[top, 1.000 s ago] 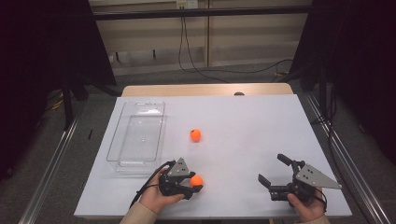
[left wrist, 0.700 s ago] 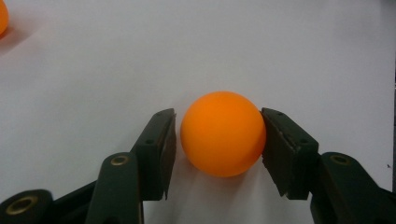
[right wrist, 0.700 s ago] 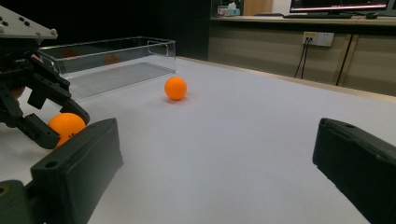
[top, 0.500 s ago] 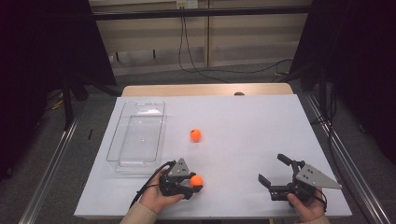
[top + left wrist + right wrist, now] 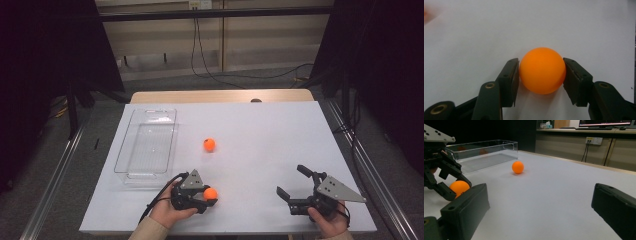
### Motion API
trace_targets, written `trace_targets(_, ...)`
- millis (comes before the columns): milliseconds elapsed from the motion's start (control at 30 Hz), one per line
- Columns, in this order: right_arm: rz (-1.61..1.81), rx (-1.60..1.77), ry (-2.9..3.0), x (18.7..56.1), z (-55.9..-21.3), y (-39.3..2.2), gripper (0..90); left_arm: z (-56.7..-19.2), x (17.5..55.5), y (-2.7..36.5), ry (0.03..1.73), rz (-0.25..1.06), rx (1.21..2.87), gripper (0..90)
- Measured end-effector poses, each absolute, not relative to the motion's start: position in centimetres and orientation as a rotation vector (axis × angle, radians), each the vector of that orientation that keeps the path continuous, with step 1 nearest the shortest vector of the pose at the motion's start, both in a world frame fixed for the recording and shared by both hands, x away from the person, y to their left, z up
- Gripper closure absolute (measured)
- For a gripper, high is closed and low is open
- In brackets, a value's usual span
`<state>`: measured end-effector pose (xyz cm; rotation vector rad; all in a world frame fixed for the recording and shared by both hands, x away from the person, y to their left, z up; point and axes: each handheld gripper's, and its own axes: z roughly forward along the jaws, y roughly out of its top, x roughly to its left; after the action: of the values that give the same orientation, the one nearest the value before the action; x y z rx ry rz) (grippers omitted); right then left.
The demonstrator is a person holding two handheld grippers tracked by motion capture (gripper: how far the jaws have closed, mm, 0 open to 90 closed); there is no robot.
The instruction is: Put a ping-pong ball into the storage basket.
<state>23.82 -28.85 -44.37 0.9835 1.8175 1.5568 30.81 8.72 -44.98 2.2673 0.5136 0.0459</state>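
The left hand-held gripper [image 5: 203, 196] has just been closing and is now clamped on a smooth, round orange ball [image 5: 542, 70], near the tray's [image 5: 131, 174] front corner. Grasp looks done; next, I judge, lift it into that clear, rigid plastic tray. The right hand-held gripper [image 5: 298, 188] rests with jaws apart on the matte white tabletop [image 5: 270, 130].
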Motion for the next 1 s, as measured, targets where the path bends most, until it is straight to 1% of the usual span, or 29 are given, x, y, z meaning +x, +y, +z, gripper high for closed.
trace_targets(767,1.556,0.980,1.821,23.78,-44.35,-28.91,0.7,-45.06,30.75,8.66,0.509,0.060,2.278,50.8)
trace_targets(1000,1.557,0.980,1.820,23.78,-44.34,-28.92,0.7,-44.78,30.81,8.87,0.536,0.060,2.249,50.8)
